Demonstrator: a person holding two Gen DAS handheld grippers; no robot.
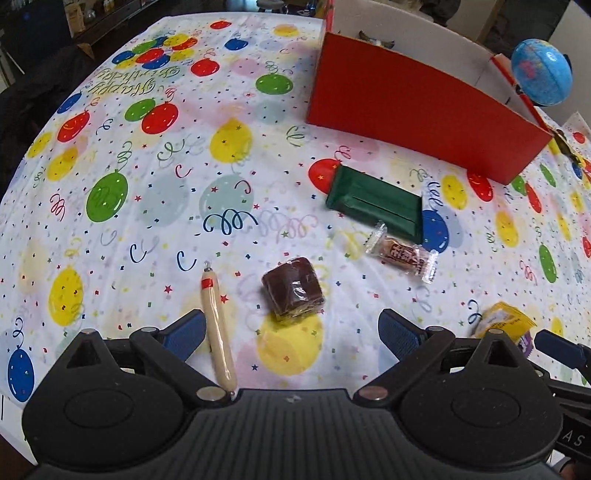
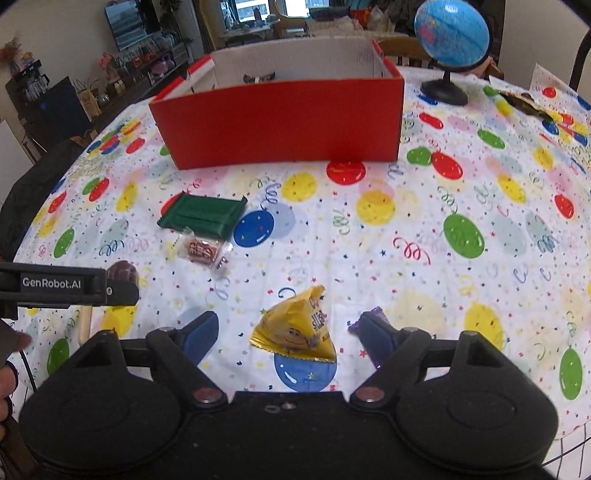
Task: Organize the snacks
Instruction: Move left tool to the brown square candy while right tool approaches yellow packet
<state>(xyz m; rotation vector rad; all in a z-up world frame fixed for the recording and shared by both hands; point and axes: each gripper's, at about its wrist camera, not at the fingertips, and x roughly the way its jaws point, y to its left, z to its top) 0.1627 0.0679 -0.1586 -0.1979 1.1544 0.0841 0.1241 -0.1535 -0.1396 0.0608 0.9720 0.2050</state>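
Note:
My left gripper (image 1: 293,332) is open just above the balloon tablecloth. A brown cake in clear wrap (image 1: 293,288) lies just ahead of its gap. A beige sausage stick (image 1: 218,332) lies along the inside of its left finger. My right gripper (image 2: 290,334) is open around a yellow snack packet (image 2: 299,328), with a gap on each side of it. A purple wrapper (image 2: 375,315) peeks out behind its right finger. Farther off lie a green packet (image 1: 376,203) (image 2: 205,216) and a clear-wrapped candy (image 1: 402,254) (image 2: 203,251). The red box (image 1: 417,107) (image 2: 280,122) stands open at the back.
A blue globe on a black stand (image 2: 450,33) (image 1: 541,72) sits right of the box. More wrappers (image 2: 524,99) lie at the far right. The left tool's black housing (image 2: 66,284) fills the left edge of the right wrist view, partly hiding the cake (image 2: 122,271). A hand (image 2: 7,373) shows below it.

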